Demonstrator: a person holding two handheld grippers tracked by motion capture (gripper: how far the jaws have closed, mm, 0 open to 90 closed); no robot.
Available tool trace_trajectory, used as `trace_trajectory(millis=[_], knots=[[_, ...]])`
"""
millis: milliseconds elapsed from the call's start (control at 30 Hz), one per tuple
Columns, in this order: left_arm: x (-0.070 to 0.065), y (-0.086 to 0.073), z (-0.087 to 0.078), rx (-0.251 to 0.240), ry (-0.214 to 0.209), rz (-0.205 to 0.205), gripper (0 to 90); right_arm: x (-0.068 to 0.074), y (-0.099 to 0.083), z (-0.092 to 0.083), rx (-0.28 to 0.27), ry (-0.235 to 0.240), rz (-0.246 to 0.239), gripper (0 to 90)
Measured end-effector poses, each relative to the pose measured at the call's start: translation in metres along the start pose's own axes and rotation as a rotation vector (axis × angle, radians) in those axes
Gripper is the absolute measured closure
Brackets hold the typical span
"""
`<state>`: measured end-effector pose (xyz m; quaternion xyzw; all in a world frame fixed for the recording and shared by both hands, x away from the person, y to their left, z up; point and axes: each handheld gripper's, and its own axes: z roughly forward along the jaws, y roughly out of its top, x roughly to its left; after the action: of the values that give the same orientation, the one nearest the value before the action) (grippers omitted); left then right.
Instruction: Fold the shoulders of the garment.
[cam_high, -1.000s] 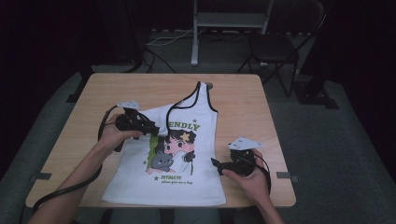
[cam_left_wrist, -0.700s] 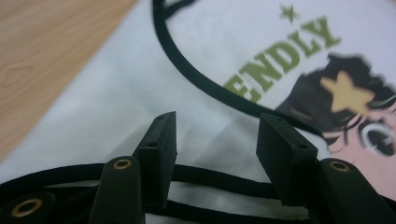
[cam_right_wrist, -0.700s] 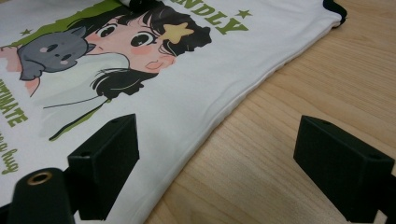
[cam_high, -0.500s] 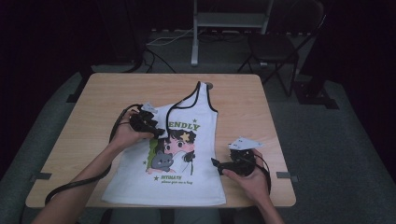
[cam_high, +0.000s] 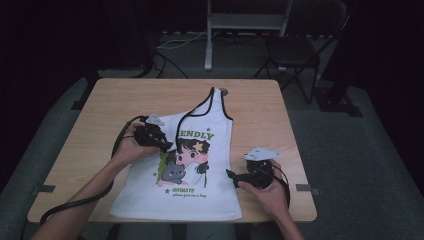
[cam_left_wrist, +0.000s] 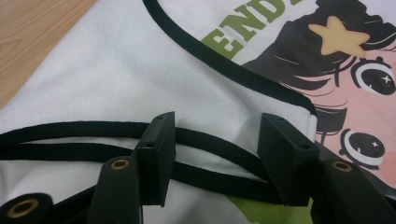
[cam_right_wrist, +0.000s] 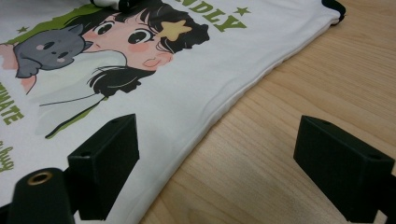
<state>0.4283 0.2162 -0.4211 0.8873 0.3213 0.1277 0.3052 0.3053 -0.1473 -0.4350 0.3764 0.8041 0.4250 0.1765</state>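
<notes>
White tank top (cam_high: 200, 165) with cartoon print, lying flat on the wooden table (cam_high: 100, 125), one shoulder part folded over onto the chest. My left tongs (cam_high: 162, 142) sit on that folded part; their jaws have just been opening and now stand apart, with the black-edged strap (cam_left_wrist: 70, 128) lying loose on the cloth between and just ahead of them, not pinched. My right tongs (cam_high: 231, 175) rest at the garment's right side seam (cam_right_wrist: 224, 105), jaws wide apart: one pad over the white cloth, the other over bare wood, the hem edge running between them. Nothing is clamped.
</notes>
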Motion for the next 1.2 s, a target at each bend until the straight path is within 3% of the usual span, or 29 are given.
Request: trace_trajectory(millis=[133,167,200,233,300,600,900,1200], knots=[[0.004,0.0,0.001,-0.02,-0.009,-0.035,37.3,-0.001,0.0,0.0,-0.002,-0.001,0.003,13.6],[0.005,0.0,0.001,-0.029,-0.018,-0.064,32.2,-0.001,-0.001,0.0,-0.003,-0.001,0.004,13.6],[0.011,0.0,0.0,-0.066,-0.029,-0.151,29.4,-0.001,-0.001,0.0,-0.002,-0.001,0.006,13.7],[0.011,0.0,0.0,-0.066,-0.029,-0.151,23.4,-0.001,-0.001,0.0,-0.002,-0.001,0.006,13.7],[0.013,0.0,-0.002,-0.077,-0.016,-0.176,19.7,-0.002,-0.001,0.0,0.001,-0.002,0.009,13.7],[0.012,-0.008,-0.012,-0.151,-0.04,-0.189,19.6,-0.002,-0.001,0.002,0.001,-0.002,0.003,13.6],[0.013,-0.026,-0.045,-0.28,-0.036,-0.24,19.6,-0.004,0.001,0.003,0.0,-0.002,0.006,13.6],[0.018,-0.059,-0.081,-0.361,0.016,-0.286,19.7,-0.01,0.005,0.003,-0.002,-0.008,0.015,13.6]])
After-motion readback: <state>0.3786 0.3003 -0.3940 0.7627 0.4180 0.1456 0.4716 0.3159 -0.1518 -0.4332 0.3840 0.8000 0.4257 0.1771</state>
